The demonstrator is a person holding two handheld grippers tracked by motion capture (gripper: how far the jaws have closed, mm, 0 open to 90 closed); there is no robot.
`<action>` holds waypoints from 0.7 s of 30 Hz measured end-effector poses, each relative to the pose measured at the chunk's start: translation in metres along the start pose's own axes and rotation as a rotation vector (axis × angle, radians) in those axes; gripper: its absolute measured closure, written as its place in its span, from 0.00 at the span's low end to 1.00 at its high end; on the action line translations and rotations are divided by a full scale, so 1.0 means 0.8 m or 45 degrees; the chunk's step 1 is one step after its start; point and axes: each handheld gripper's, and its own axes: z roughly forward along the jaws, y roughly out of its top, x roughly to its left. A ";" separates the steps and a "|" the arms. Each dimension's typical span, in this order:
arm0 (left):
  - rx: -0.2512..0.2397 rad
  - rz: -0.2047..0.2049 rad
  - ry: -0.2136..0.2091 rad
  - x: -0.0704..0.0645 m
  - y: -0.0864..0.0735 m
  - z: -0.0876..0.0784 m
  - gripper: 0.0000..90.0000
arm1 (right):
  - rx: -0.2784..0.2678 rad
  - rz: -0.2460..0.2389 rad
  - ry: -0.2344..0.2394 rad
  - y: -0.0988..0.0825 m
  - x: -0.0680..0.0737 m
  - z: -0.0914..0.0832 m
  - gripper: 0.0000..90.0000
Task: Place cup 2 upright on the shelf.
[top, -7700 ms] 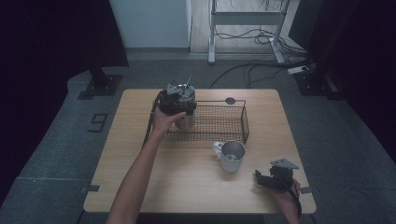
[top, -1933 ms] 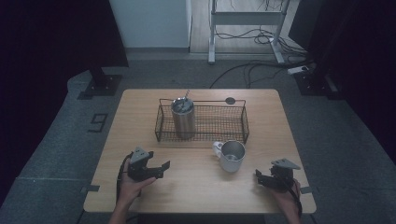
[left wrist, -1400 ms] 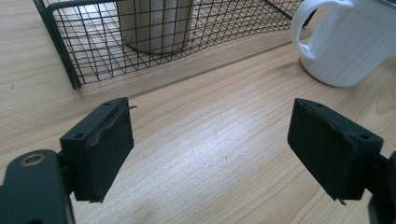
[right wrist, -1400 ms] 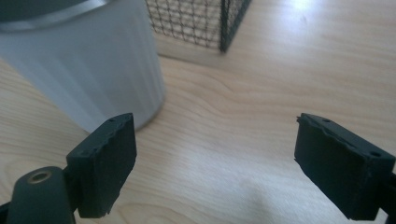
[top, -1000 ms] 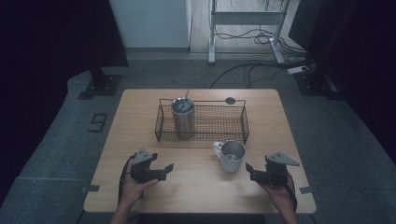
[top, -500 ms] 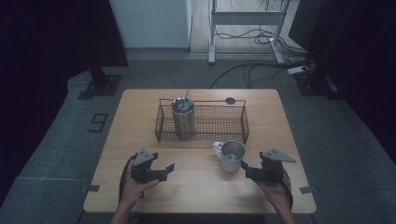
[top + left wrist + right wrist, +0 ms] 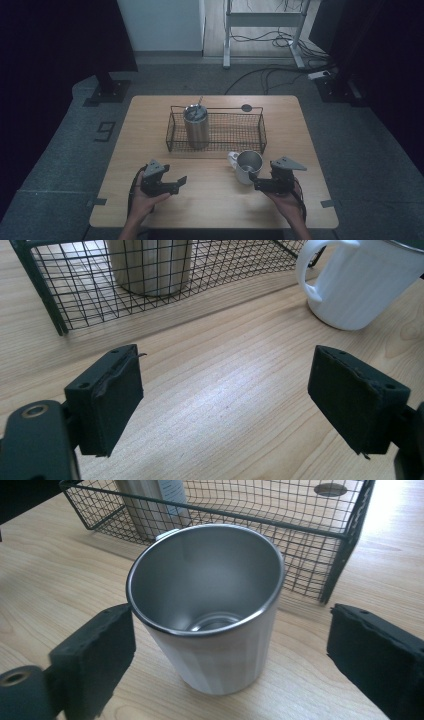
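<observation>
Step in hand: approach to grasp. The right gripper stands just short of the white ribbed mug with a steel-lined interior, which sits upright on the light wooden table, near the front wall of the black wire-mesh basket. In the right gripper view the mug lies between the two black pads and slightly ahead of them. The left pad is close beside the mug's wall; whether it touches cannot be told. The right pad stands well apart from it. The jaws have just been opening and now stand wide, with the mug between them and no grip made.

The left gripper rests low over the table, off to the left of the mug. In its own view the jaws stand apart with bare wood between the pads, holding nothing; the mug's handle lies ahead and to the right of them.

A tall brushed-steel tumbler with a lid and straw stands upright inside the basket, at its left end, beyond both grippers.

Next move, as judged: advance the right gripper until the pads bracket the mug's body at mid-height, centre the mug between them, then close. The handle points away from the right gripper, so the pads should meet the ribbed wall only. The likely destination is the free right part of the basket; the lift must clear its front rim.
</observation>
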 end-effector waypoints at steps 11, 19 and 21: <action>0.013 -0.010 -0.007 0.001 -0.002 0.003 0.16 | 0.026 -0.024 0.010 0.003 0.007 0.027 0.00; 0.011 -0.013 -0.010 0.002 -0.002 0.002 0.16 | 0.027 -0.033 0.010 0.005 0.011 0.042 0.00; 0.012 -0.013 -0.011 0.002 -0.002 0.002 0.16 | 0.028 -0.033 0.010 0.006 0.011 0.045 0.00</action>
